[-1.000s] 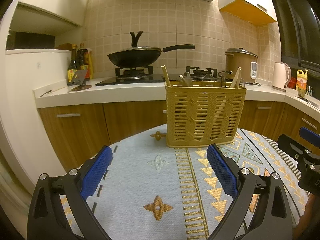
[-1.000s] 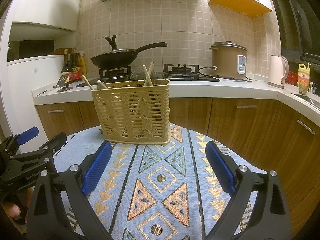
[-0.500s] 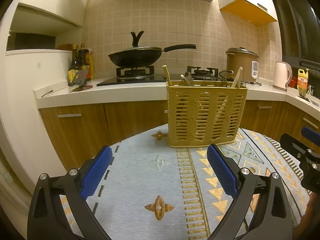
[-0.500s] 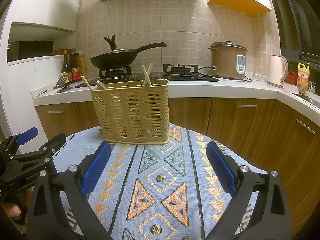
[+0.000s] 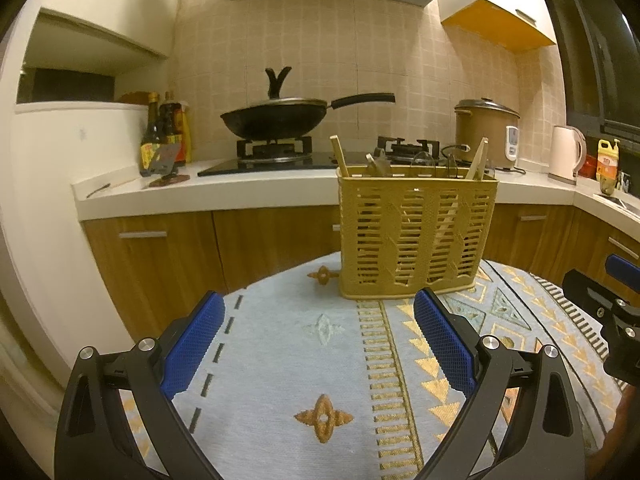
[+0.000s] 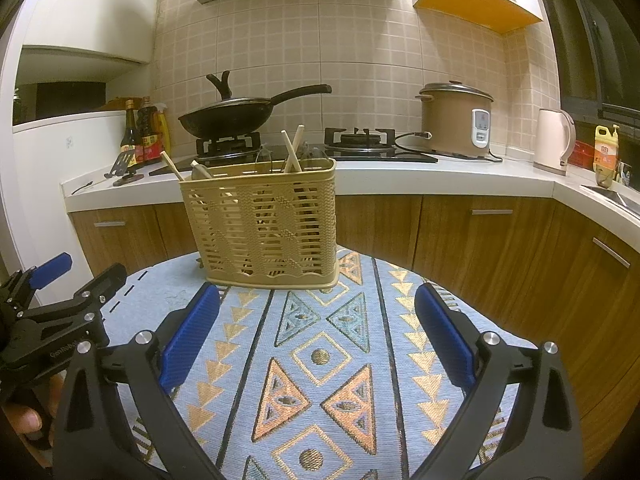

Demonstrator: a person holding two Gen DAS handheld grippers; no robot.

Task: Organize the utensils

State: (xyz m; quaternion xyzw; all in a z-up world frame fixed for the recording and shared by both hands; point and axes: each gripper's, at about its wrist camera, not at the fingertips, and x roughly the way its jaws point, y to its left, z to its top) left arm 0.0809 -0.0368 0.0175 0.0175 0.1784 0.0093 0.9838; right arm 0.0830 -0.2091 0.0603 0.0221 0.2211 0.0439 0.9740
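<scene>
While both tools hovered low over the patterned tablecloth [image 6: 320, 360], the left gripper [image 5: 318, 312] and the right gripper [image 6: 318, 300] each had their blue-padded fingers spread wide apart, with nothing between them.

Just beyond the fingertips, toward the far edge of the round table, stood the utensil basket [image 5: 416, 236], a tan plastic caddy with slatted, woven-look walls. Wooden chopsticks [image 6: 292, 152] leaned up out of it, along with a few darker handles too small to name.

The left wrist view showed the basket's broad face square on and the cloth's plain pale-blue part with orange motifs. The right wrist view caught the basket at an angle and the cloth's banded triangles and diamonds; it also showed fingers of the person's hand [image 6: 24, 420] under the left tool.

Behind the table ran wooden cabinets [image 6: 480, 240] under a white countertop [image 5: 200, 196]. On the hob sat a black wok [image 5: 280, 120]; further along were a brown rice cooker [image 6: 456, 120], a pale kettle [image 6: 554, 140] and sauce bottles [image 5: 164, 132] against beige wall tiles.
</scene>
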